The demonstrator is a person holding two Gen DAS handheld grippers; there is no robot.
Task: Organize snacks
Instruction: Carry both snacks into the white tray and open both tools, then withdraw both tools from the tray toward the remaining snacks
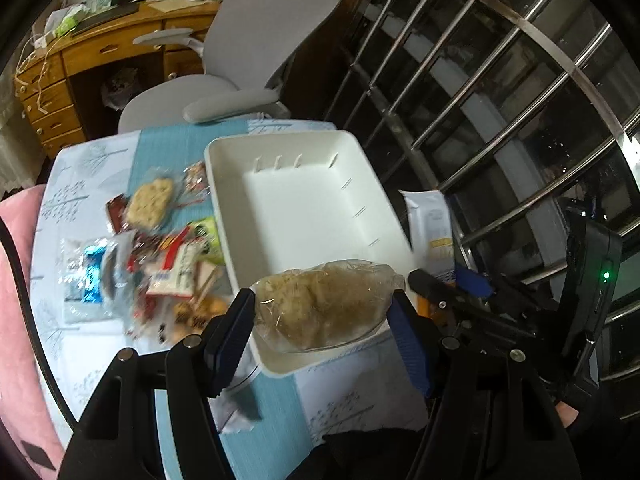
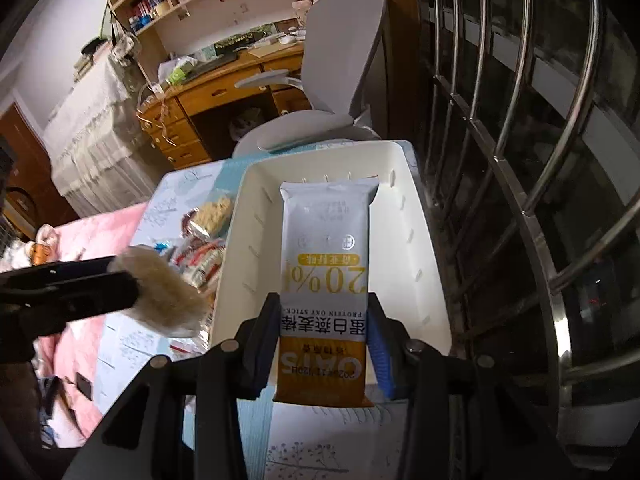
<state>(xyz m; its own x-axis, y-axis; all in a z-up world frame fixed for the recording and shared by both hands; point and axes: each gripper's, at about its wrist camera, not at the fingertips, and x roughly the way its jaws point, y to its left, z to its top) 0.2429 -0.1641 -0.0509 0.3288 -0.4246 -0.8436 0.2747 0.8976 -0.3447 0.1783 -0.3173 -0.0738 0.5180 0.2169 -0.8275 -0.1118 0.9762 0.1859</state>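
The left gripper (image 1: 324, 332) clamps a wrapped cake (image 1: 326, 306) crosswise over the near rim of the empty tray (image 1: 288, 200). The right gripper (image 2: 324, 340) grips an oat bar (image 2: 326, 264), long axis pointing into the tray, already above its floor, so it looks nearer to dropping. More snacks (image 1: 160, 248) lie piled left of the tray; the tray's floor is bare

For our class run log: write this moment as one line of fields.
left gripper: shut on clear-wrapped snack | right gripper: shut on oat stick pack | both over white bin | bin: empty | snack pile: beside bin
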